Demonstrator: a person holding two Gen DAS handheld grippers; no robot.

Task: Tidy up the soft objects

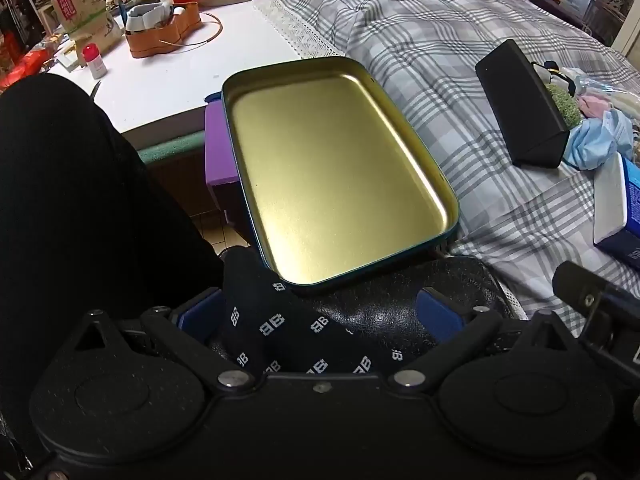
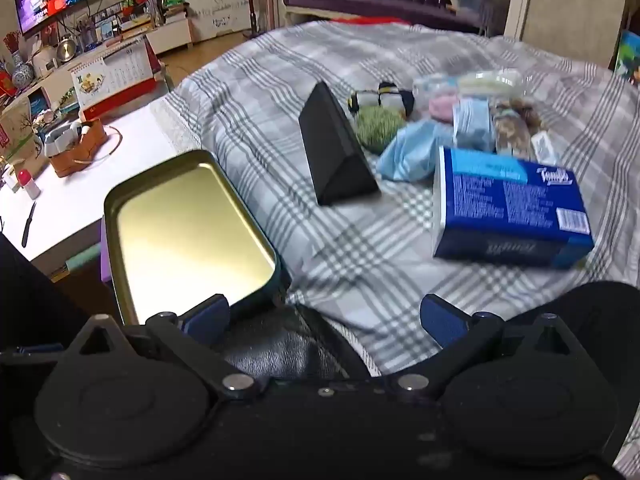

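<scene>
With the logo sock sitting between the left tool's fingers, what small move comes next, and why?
Probably close the left tool on the black sock with white logos, then lift it toward the empty gold-lined metal tin just ahead: the tool's fingers stand apart around the sock.

tin (image 1: 336, 168) glossy brushed metal; sock (image 1: 280, 320) matt knit; bedsheet (image 1: 460, 64) cloth.

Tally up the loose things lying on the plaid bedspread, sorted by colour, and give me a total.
Blue: 3, tissue pack, crumpled mask, folded mask
Black: 1, triangular case
Green: 1, fuzzy ball
Pink: 1, soft bundle
Total: 6
</scene>
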